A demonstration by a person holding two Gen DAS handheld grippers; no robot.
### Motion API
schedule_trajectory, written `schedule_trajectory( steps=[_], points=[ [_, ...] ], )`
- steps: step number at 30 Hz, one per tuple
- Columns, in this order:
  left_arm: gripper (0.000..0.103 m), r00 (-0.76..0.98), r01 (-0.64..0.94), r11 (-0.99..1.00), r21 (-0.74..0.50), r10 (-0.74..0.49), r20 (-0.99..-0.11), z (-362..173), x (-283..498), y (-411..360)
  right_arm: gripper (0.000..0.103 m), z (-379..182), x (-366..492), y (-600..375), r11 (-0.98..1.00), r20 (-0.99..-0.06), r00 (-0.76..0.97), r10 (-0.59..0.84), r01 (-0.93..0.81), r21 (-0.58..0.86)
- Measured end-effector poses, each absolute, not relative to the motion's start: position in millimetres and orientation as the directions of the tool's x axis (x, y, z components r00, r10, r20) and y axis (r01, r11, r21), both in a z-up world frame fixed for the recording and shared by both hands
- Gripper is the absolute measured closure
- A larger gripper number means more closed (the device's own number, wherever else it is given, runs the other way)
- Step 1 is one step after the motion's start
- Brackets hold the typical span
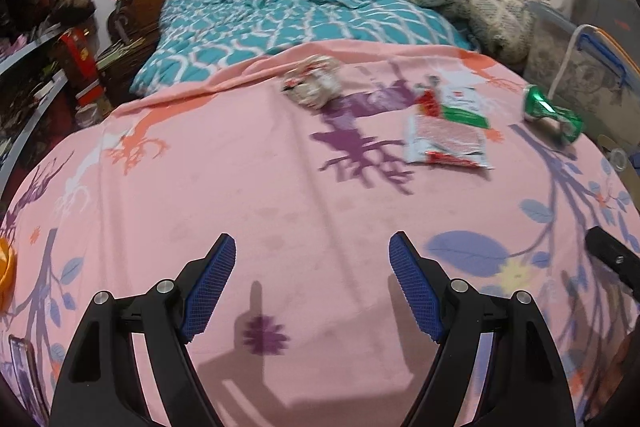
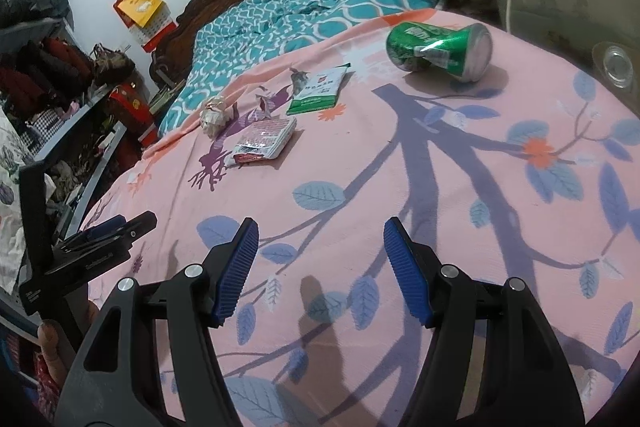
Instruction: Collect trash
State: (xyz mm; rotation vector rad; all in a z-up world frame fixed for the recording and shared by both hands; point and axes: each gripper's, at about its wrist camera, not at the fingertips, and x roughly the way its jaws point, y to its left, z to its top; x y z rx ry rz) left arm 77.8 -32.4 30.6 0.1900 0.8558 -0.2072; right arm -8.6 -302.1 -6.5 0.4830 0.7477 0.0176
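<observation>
Both my left gripper [image 1: 312,247] and right gripper [image 2: 320,231] stand wide apart, holding nothing. On the pink bedsheet [image 2: 400,187], the crushed green can [image 2: 440,51] lies at one o'clock from my right jaws; I'd pinch its dented waist. Wrappers [image 2: 266,141] and crumpled paper [image 2: 216,117] sit at eleven. No bin shows.

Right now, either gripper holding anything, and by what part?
Nothing held. Left gripper and right gripper both have open, empty jaws over the sheet; the can lies untouched.
</observation>
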Motion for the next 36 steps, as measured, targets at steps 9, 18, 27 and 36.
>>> schedule_trajectory(
  steps=[9, 18, 27, 36],
  points=[
    [0.028, 0.638, 0.097, 0.994, 0.053, -0.021, -0.77, 24.4, 98.8, 31.1, 0.036, 16.8, 51.2, -273.0, 0.915, -0.641, 0.719, 0.268, 0.019, 0.404],
    [0.028, 0.672, 0.12, 0.992, 0.042, -0.05, -0.739, 29.2, 92.0, 26.8, 0.036, 29.8, 213.5, -207.9, 0.909, -0.68, 0.627, 0.379, -0.114, 0.401],
    [0.028, 0.671, 0.107, 0.994, -0.033, -0.097, -0.735, 32.2, 94.0, 37.8, 0.044, -6.4, 321.0, -171.4, 0.89, -0.749, 0.527, 0.402, -0.033, 0.455],
    [0.028, 0.669, 0.108, 0.985, -0.136, -0.173, -0.723, 35.3, 93.2, 53.0, 0.069, -5.4, 240.5, -142.1, 0.87, -0.757, 0.43, 0.492, -0.266, 0.415]
  ],
)
